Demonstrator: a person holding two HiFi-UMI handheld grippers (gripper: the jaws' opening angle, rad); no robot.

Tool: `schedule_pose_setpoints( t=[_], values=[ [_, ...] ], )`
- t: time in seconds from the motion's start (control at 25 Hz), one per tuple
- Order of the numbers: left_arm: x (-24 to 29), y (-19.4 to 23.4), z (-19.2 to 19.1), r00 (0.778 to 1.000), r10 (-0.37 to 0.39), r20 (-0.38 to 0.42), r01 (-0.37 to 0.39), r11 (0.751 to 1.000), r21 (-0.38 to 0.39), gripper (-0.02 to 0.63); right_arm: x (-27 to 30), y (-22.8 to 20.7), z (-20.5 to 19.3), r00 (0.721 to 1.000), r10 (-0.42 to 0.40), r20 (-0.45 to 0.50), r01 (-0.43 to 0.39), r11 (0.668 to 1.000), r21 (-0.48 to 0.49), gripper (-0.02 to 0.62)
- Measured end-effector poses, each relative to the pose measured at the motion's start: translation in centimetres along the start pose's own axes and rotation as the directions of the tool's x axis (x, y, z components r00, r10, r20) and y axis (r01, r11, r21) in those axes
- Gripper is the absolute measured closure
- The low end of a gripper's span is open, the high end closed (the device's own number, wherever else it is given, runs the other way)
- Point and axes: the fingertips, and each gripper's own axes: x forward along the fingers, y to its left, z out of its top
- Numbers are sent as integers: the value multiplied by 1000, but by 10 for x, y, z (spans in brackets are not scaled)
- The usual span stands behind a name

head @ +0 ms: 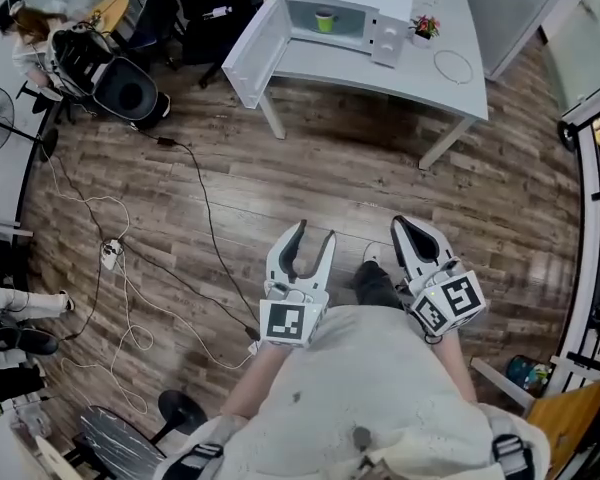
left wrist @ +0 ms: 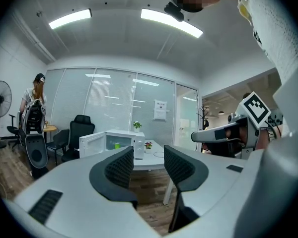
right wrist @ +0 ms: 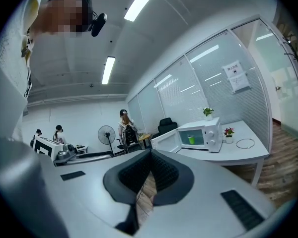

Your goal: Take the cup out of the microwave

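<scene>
Your left gripper [head: 315,234] holds its jaws slightly spread, nothing between them. Your right gripper [head: 404,230] has its jaws pressed together, empty. Both are level above the wooden floor [head: 380,178]. Well ahead of both grippers, the small green cup [head: 325,20] stands inside the white microwave [head: 389,38], whose door [head: 250,56] hangs open, on the white rectangular surface [head: 420,73].

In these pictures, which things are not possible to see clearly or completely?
- Green cup, all views: too small; contents and handle unclear.
- Microwave control panel, all views: too far to read.
- Table, head view: back cut off by the top edge.
- Right claw, right gripper view: its shut jaws hide what lies just ahead.
</scene>
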Motion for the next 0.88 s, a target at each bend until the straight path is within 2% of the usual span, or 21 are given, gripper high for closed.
schedule_pose_setpoints(
  t=[0.32,0.52,0.68,0.88],
  values=[
    [62,-9,11,998,59,-11,-59,998,14,414,19,-60,30,999,39,3,-39,999,-21,588],
    [102,-24,12,996,84,15,-84,996,11,413,29,-101,45,997,72,3,-72,997,-33,588],
    [132,-32,18,990,144,9,-144,990,-3,413,33,-133,58,995,101,9,-100,994,-48,588],
    [175,-46,16,987,157,37,-157,988,-3,413,36,-177,72,994,111,1,-111,992,-65,588]
  ],
)
